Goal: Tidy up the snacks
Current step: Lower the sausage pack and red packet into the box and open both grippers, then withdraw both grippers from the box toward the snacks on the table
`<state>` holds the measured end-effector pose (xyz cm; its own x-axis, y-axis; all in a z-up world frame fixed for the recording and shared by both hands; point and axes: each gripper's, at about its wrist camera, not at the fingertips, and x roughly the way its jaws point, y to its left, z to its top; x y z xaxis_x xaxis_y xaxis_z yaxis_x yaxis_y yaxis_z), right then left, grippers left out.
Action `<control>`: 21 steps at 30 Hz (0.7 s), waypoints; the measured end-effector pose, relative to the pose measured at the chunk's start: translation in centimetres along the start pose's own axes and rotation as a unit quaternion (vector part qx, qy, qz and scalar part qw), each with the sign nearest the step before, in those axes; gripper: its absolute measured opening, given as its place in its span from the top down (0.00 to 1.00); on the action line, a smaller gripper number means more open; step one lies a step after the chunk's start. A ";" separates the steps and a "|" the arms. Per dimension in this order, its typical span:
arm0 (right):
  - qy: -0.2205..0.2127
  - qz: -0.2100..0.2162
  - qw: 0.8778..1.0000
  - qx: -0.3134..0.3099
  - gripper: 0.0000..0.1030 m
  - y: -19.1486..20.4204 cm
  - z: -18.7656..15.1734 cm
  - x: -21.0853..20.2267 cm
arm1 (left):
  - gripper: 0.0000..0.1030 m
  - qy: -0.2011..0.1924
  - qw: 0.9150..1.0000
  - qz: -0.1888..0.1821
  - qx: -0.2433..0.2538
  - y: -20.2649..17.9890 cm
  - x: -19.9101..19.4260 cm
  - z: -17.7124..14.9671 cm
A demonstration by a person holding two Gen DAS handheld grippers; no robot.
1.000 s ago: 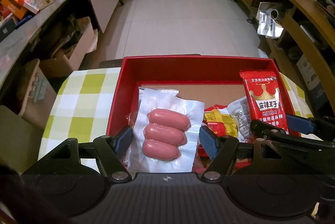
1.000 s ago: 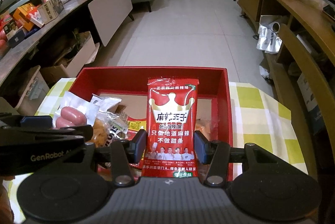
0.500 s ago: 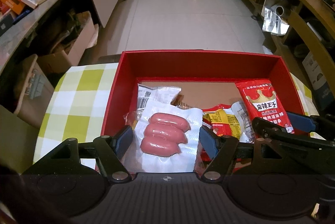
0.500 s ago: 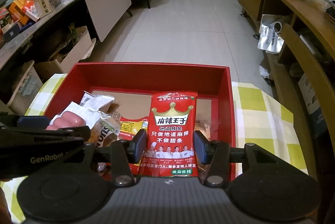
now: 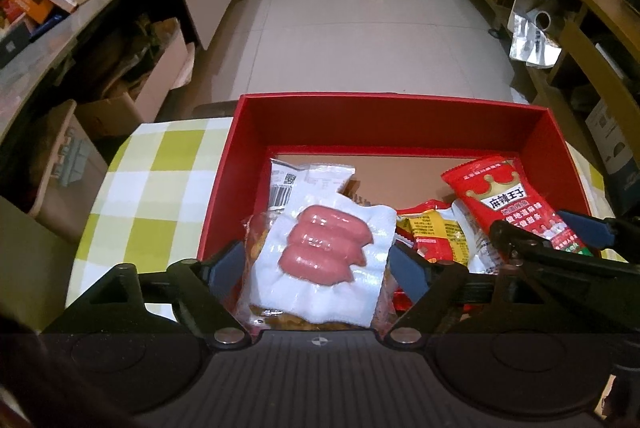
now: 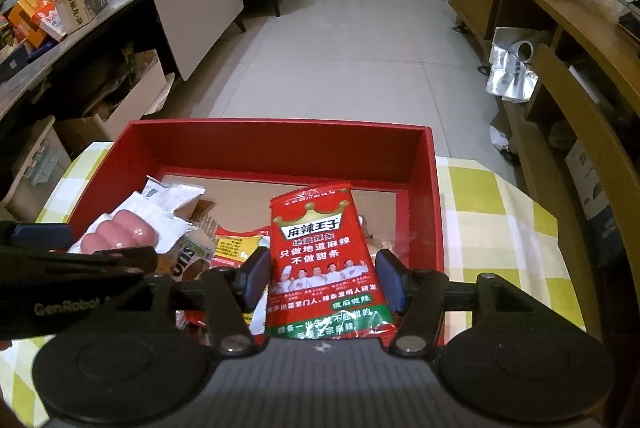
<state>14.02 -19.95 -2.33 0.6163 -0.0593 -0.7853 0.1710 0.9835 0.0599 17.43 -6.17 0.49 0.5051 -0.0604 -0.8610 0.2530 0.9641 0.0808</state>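
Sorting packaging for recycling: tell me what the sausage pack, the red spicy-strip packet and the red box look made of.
Sausage pack: clear, glossy vacuum-sealed plastic film, moulded tightly around three pink sausages, over what looks like a white backing.
Red spicy-strip packet: printed plastic or foil-laminate film, shiny, with glare and crinkles near its lower end.
Red box: probably paperboard; matte red walls, bare brown cardboard-like floor.

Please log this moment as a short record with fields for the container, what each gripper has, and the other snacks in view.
container: red box, open-topped, on a yellow-and-white checked cloth
left gripper: jaws on either side of the vacuum-packed sausages, over the box's near left part
right gripper: jaws on either side of the red spicy-strip packet, over the box's right part
other snacks: yellow-and-red packet between the two; white barcoded packet behind the sausages
box floor: bare cardboard at the far end
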 end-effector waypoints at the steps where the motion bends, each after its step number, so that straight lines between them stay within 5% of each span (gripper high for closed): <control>1: 0.000 -0.001 1.000 0.000 0.39 0.0 0.0 0.0 | 0.17 -0.001 1.000 0.000 0.000 0.0 0.0 0.0; 21: -0.015 -0.015 1.000 0.005 0.37 -0.2 0.2 -0.3 | 0.15 -0.008 1.000 -0.006 -0.005 0.4 -0.6 0.2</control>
<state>14.02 -20.13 -1.98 0.6337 -0.0949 -0.7677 0.1984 0.9792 0.0428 17.39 -5.75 1.16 0.5151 -0.0766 -0.8537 0.2505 0.9660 0.0645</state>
